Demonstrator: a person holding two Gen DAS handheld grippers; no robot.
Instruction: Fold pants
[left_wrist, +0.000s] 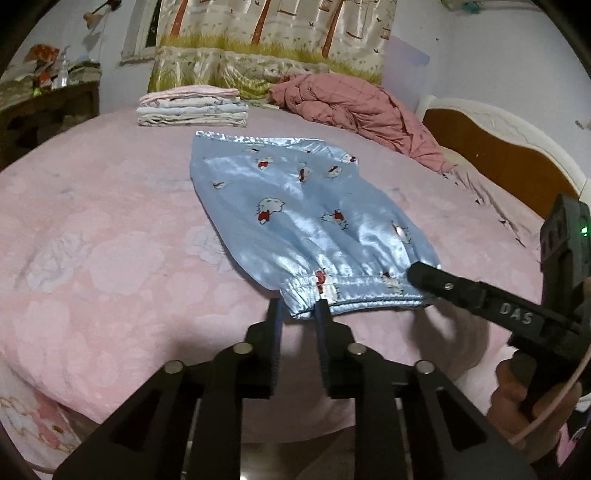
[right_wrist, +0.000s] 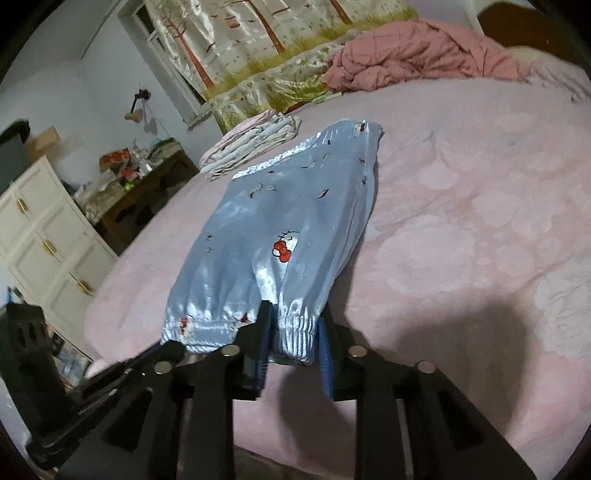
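Left gripper: jaws parted at the pants' elastic waistband edge, not clamped.
Right gripper: jaws straddling the waistband's other corner, fabric between them.
Pants: blue satin, flat on pink bed.
Folded stack: beyond the pants' far hem, apart.
Quilt: crumpled, past the far hem.

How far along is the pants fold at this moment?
Midway, it seems. Done: the blue satin pants lie on the pink bed, apparently already doubled. In hand: the left tool and right tool each straddle the elastic waistband at opposite ends. Whether they have clamped is unclear. Left: carrying the waistband toward the far edge, then perhaps adding the pants to the folded stack.
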